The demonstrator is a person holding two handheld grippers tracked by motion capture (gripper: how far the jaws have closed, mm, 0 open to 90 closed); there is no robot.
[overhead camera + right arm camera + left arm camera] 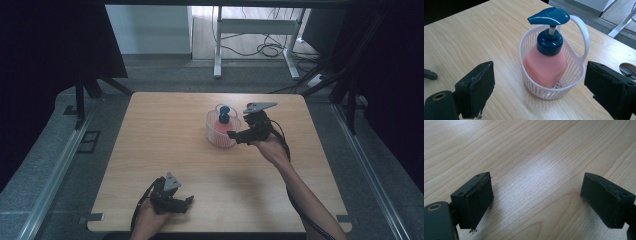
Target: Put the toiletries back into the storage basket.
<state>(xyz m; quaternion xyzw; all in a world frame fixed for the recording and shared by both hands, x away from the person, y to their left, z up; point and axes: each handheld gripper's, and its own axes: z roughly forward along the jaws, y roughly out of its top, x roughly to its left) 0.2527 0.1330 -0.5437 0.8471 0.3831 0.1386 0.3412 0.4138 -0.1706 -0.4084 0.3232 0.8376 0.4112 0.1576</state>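
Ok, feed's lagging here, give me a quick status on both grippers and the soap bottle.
Left gripper open, low over bare table. Right gripper open beside basket, holding nothing. Pink pump bottle upright in basket. Nothing in the way.

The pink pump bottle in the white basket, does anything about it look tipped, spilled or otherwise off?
The pink soap bottle with the blue pump top leans inside the white slotted plastic basket rather than standing straight. No spill shows on the wooden table. The right gripper has frayed pad edges; its jaws are open, apart from the basket.
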